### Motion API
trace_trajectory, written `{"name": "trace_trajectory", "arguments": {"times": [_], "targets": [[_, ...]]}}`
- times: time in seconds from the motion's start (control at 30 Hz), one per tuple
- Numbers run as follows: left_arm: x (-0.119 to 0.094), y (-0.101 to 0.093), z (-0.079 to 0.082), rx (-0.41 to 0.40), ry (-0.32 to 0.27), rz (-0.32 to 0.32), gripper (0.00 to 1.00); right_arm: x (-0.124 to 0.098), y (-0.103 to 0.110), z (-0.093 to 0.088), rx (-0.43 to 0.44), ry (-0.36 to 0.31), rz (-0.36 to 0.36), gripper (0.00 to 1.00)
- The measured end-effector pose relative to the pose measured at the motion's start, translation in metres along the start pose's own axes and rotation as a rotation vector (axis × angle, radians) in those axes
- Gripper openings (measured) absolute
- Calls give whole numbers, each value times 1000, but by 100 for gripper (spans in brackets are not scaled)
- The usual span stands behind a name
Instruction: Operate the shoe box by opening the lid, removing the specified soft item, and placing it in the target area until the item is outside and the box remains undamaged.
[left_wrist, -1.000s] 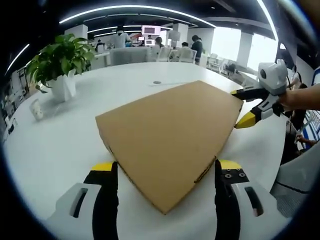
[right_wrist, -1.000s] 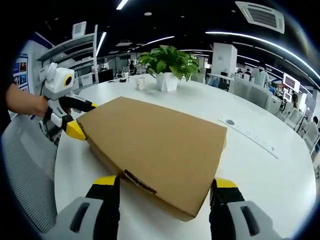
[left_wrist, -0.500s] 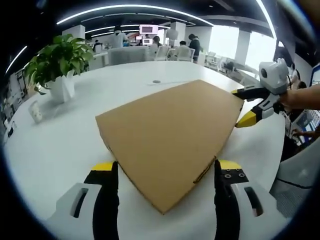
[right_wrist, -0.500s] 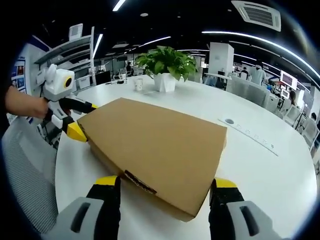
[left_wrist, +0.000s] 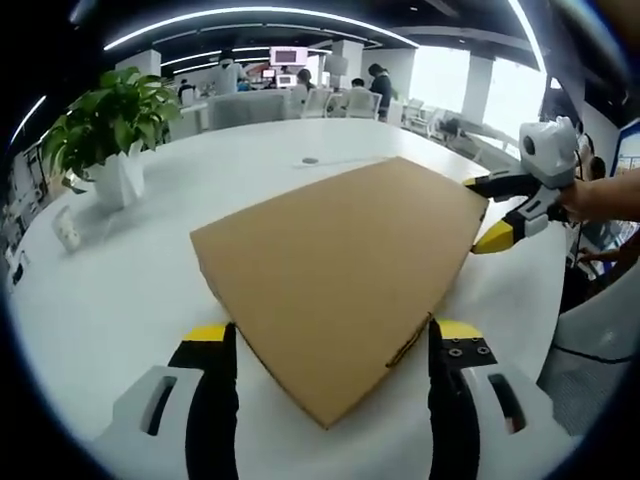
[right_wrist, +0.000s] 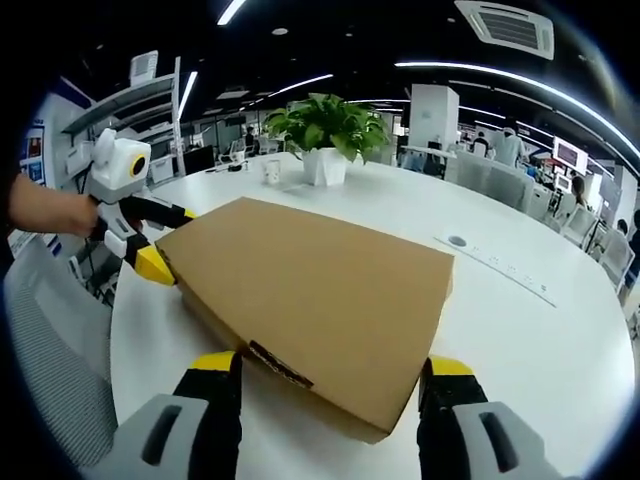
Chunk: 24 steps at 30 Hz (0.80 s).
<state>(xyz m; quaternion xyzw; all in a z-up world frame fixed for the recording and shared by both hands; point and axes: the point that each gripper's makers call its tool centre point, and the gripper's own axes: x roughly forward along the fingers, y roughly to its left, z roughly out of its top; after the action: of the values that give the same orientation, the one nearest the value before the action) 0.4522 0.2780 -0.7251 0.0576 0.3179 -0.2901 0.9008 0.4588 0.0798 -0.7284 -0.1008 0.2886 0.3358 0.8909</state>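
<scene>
Left gripper view, L to R: plant (left_wrist: 105, 120) far left; closed shoe box (left_wrist: 335, 275) mid-table (left_wrist: 100, 310), near corner between wide-open left gripper (left_wrist: 335, 350); right gripper (left_wrist: 490, 215) wide, straddling far-right corner. Vs 1 s ago: box, grippers unmoved, view tilted slightly. Lid unopened; soft item unseen, presumably inside.

Each tool has black jaws with yellow tips and a light grey body; the left tool (left_wrist: 333, 345) shows small screws, like the right tool (right_wrist: 330, 375).
</scene>
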Motion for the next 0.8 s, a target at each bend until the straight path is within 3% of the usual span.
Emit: {"name": "trace_trajectory", "arguments": {"times": [0.8], "targets": [[-6,21,-5,50,35,-41,77,6,23,4,47,1,-56,69]]}}
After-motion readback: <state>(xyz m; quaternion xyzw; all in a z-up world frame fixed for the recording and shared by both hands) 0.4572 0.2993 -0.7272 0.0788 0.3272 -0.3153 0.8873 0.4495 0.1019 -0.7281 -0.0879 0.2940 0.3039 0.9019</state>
